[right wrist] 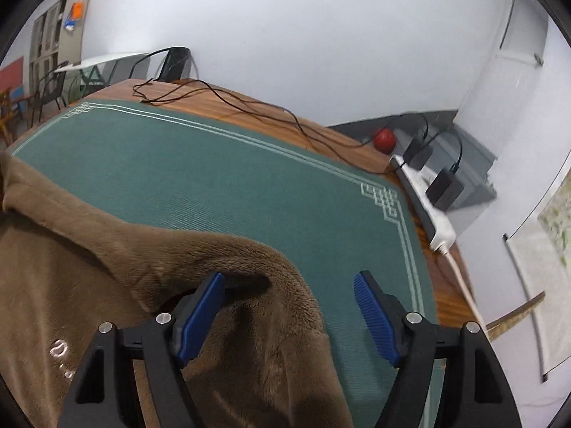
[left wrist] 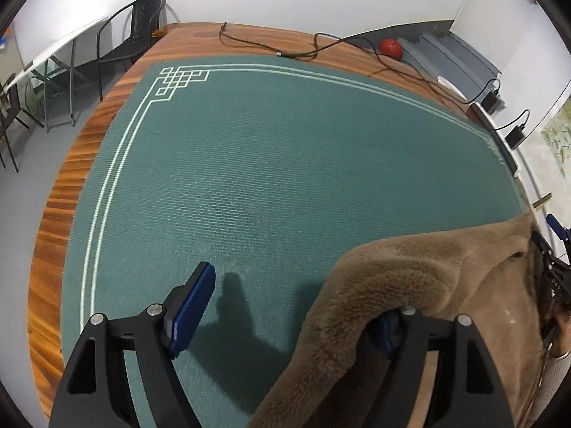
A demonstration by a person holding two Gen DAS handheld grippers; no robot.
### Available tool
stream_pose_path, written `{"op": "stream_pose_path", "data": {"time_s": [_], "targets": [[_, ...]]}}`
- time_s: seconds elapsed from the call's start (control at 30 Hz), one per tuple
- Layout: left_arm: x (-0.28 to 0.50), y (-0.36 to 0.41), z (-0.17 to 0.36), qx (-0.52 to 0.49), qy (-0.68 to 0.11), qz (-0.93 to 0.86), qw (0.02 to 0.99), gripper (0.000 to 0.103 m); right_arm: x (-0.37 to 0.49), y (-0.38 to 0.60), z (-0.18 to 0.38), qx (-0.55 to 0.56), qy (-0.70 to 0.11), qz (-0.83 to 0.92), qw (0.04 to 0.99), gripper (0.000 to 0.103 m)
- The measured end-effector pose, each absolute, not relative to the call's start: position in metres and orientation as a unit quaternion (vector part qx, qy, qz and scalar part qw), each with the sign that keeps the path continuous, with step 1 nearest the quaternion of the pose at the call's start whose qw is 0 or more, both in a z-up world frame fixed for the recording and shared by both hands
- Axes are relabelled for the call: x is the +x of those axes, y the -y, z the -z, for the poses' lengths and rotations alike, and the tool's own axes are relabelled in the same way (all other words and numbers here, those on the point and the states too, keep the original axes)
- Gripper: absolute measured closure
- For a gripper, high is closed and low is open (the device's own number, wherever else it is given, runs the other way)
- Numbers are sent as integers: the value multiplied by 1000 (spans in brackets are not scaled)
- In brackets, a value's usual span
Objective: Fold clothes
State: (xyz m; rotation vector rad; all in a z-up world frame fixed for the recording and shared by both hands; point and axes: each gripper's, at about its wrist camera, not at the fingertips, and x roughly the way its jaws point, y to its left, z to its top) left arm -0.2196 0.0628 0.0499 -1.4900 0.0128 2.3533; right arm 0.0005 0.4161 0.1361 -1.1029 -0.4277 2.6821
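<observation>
A long wooden table (left wrist: 107, 121) carries a green mat (left wrist: 267, 164) with pale border lines and a fret pattern at its corners; the mat covers most of the top, leaving a strip of bare wood along the far edge and the left side. A brown fleecy garment (right wrist: 107, 249) lies on the near part of the mat, its plush edge humped up and running across toward the mat's right-hand border, some pale lettering showing on the flat part nearest the person. A black cable (right wrist: 228, 100) trails loosely over the bare wood at the far edge. A white power strip (right wrist: 428, 210) with dark adapters plugged in sits along the table's right end. The left gripper (left wrist: 296, 306) stands with its jaws apart, the fleece draped over its right finger, the left finger clear above bare mat. The right gripper (right wrist: 289, 306) also has its jaws apart, a fold of the garment lying loose between them without being pinched.
</observation>
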Motion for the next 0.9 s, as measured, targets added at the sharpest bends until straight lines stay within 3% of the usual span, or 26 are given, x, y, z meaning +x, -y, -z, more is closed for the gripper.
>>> {"op": "stream_pose_path", "data": {"time_s": [0.23,0.4,0.63,0.9], "targets": [[-175,-45,-87,-488,-15,-851,192,18,41,-390,-161,-369,199,-905,72,25],[-165,-27,-95,-473,-5,-864,175,17,34,-377,-137,-413,196,-889,27,25],[-168,-68,-66,-525,-68,-818,225,17,6,-381,-107,-455,172,-873,32,25],[-224,-109,-38,-552,-56,-801,225,17,-44,-387,-92,-472,151,-868,44,25]]}}
